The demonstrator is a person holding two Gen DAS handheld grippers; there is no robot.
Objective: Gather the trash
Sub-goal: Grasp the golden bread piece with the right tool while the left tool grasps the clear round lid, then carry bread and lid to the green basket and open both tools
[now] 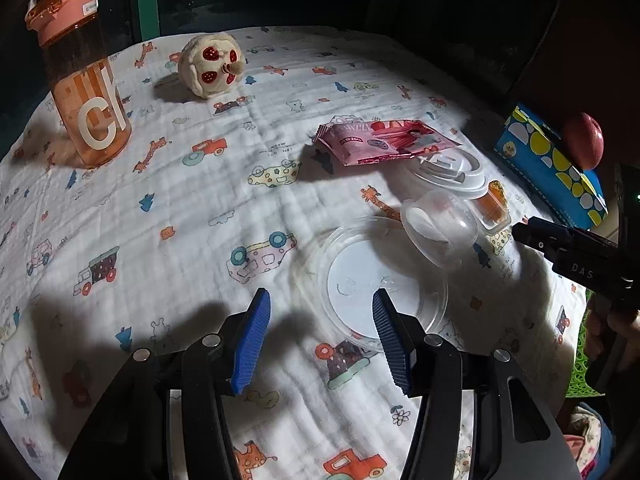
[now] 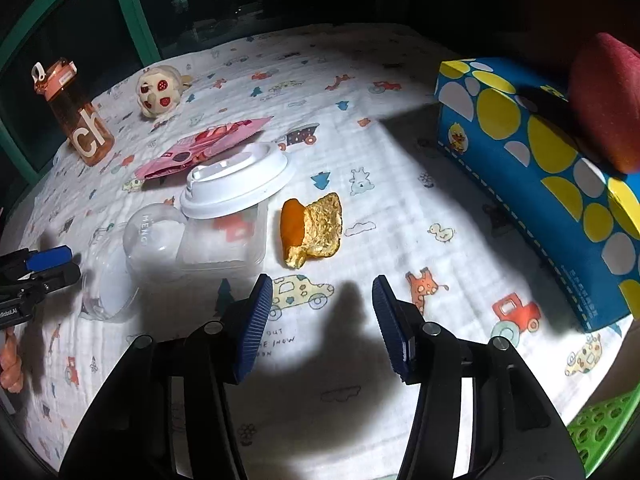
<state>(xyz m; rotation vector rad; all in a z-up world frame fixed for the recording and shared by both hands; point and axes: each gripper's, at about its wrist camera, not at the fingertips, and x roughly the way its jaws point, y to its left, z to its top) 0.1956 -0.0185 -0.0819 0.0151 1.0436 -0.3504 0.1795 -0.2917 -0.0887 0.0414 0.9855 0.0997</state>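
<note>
bare patterned cloth (image 2: 360,80) lies open beyond the cluster of clear plastic lids (image 1: 384,280); left gripper (image 1: 320,340) and right gripper (image 2: 322,320) both gape wide, holding nothing.

A worktop (image 1: 200,208) fills most of both views, covered by a white quilted cloth (image 2: 360,92) printed with small cartoon cars, trucks, giraffes and trees. Strong light falls from above and near the cameras, leaving a bright pool in the middle of the cloth and hard dark shadows at the near edge. Behind the worktop stands a window with a green frame (image 2: 136,12); the glass is black, with a few small lit windows (image 2: 180,0) of distant buildings showing through it. The rest of the room beyond the far edge is too dark to make out.
</note>
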